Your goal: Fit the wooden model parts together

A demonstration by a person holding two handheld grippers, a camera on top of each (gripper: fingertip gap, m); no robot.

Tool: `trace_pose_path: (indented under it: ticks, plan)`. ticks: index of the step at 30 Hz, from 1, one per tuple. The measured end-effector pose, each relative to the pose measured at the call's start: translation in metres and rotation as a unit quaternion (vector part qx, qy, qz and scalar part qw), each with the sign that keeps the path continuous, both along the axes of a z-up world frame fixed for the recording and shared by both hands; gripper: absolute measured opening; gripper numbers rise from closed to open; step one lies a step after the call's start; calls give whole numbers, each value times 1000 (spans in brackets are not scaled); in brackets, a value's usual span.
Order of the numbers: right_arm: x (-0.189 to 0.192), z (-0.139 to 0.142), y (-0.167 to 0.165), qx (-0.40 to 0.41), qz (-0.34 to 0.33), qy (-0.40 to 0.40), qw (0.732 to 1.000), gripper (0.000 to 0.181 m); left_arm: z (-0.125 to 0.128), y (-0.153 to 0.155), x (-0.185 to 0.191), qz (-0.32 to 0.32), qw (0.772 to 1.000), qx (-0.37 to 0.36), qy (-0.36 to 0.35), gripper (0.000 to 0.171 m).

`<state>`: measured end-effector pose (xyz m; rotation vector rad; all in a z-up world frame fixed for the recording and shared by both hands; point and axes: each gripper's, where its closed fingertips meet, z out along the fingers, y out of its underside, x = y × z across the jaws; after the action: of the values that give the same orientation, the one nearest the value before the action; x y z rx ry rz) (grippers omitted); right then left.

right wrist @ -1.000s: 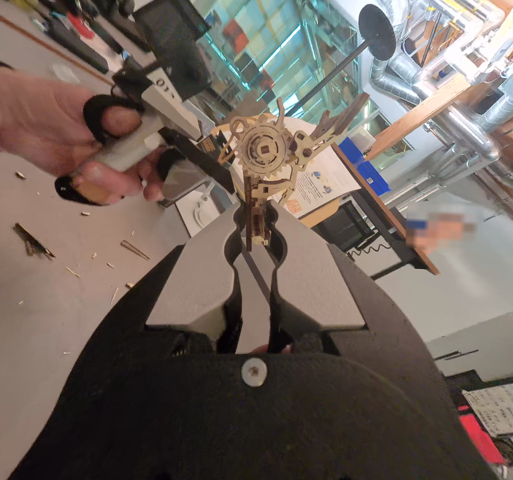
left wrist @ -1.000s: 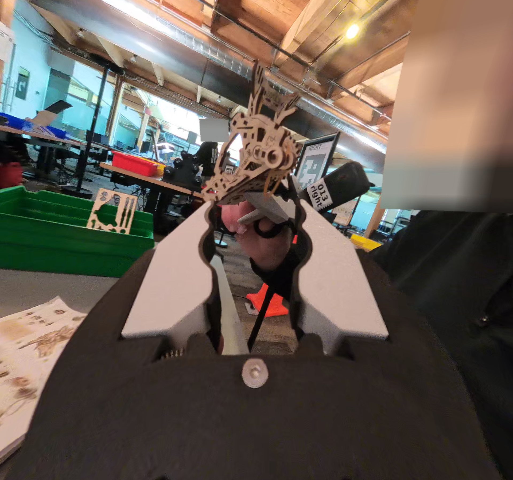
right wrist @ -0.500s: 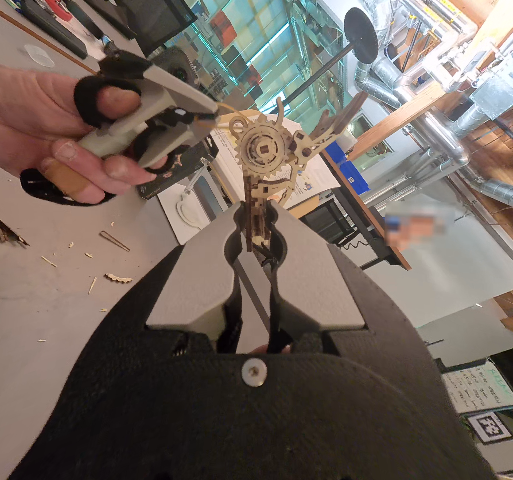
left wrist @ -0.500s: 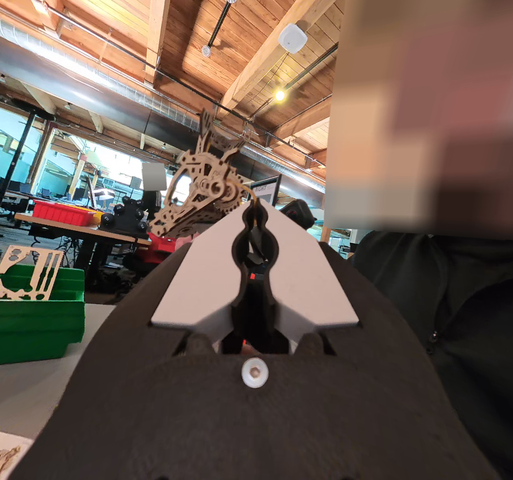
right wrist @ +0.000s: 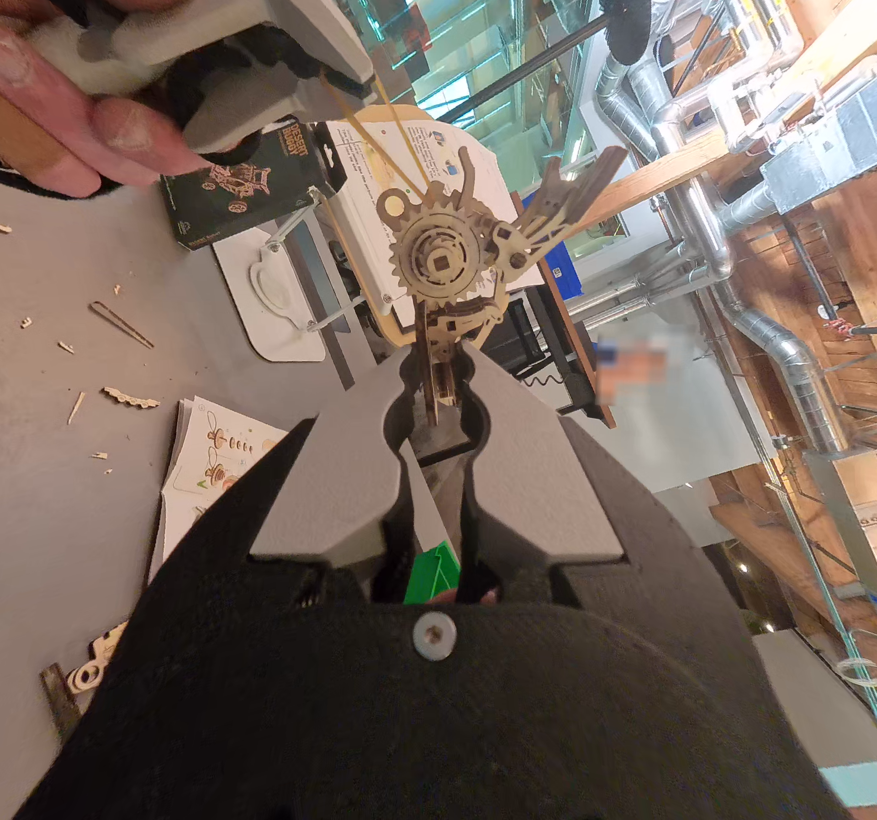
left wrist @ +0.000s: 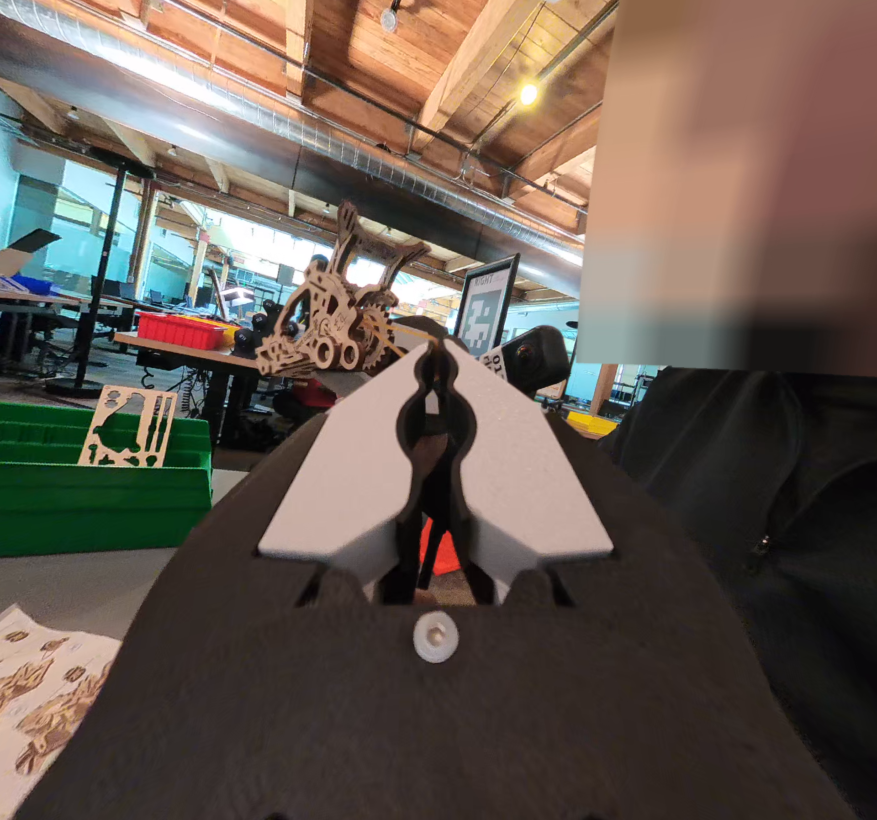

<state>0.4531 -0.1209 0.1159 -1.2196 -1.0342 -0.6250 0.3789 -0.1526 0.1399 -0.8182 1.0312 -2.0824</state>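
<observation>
A wooden model with a toothed gear point(right wrist: 441, 261) is held up in the air; it also shows in the left wrist view point(left wrist: 332, 337). My right gripper point(right wrist: 436, 365) is shut on the model's lower stem. My left gripper point(left wrist: 434, 346) is shut on a yellow rubber band point(left wrist: 403, 332). The band runs taut from the left gripper's tips to the gear. In the right wrist view the left gripper point(right wrist: 368, 83) is at the upper left, above the model, with the rubber band point(right wrist: 375, 132) stretched down to the gear.
A green bin point(left wrist: 95, 488) with a punched wooden sheet point(left wrist: 128, 427) stands at the left. An instruction booklet point(right wrist: 213, 455), a dark box point(right wrist: 247, 194) and wood scraps point(right wrist: 128, 398) lie on the grey table. A person's dark jacket point(left wrist: 735, 512) is close on the right. Tip to tip, the grippers are about 9 cm apart.
My left gripper was open one second ago. It shut on the rubber band at the model and has pulled back, so the band is now stretched. The right gripper keeps its hold.
</observation>
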Motion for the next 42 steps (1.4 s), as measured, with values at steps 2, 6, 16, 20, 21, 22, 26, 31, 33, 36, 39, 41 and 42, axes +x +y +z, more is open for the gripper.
trace_pose_path:
  ticks: [2,6,16,20,21,22,26,31,33,36,39,41,42]
  plan:
    - [1,0,0,0,-5,-1,1000,10,-3,0,0,0,1000,-3,5,0]
    - [0,-1,-1,-2,-5,2,1000,10,-8,7,-4,13,1000,-8,16,0]
    - [1,-6,3,-8,1,12,1000,10,1,-4,-8,1,1000,-9,20,0]
    - [2,-10,7,-9,2,13,1000,10,6,-4,-6,9,1000,-6,22,0]
    - [1,-9,7,-8,5,16,1000,10,4,-2,-6,13,1000,-7,24,0]
    - [0,-8,6,-8,8,20,1000,10,4,0,-6,15,1000,-11,23,0]
    - [-1,-7,4,-19,27,50,998,10,-1,1,-6,25,999,-6,25,0]
    - [1,-7,3,-29,40,68,996,10,-3,-6,-2,28,999,10,30,4]
    - [1,-7,4,-27,33,54,998,11,-5,-3,-4,36,999,11,32,11]
    - [0,-7,3,-26,30,40,998,10,-10,7,-9,60,997,15,41,18]
    - [0,-8,5,-28,23,28,999,10,-18,16,-13,93,993,39,59,20]
    - [-1,-8,5,-26,19,18,999,10,-17,16,-16,88,993,46,57,11]
    - [-2,-7,5,-24,17,13,999,10,-17,15,-17,88,993,52,58,5]
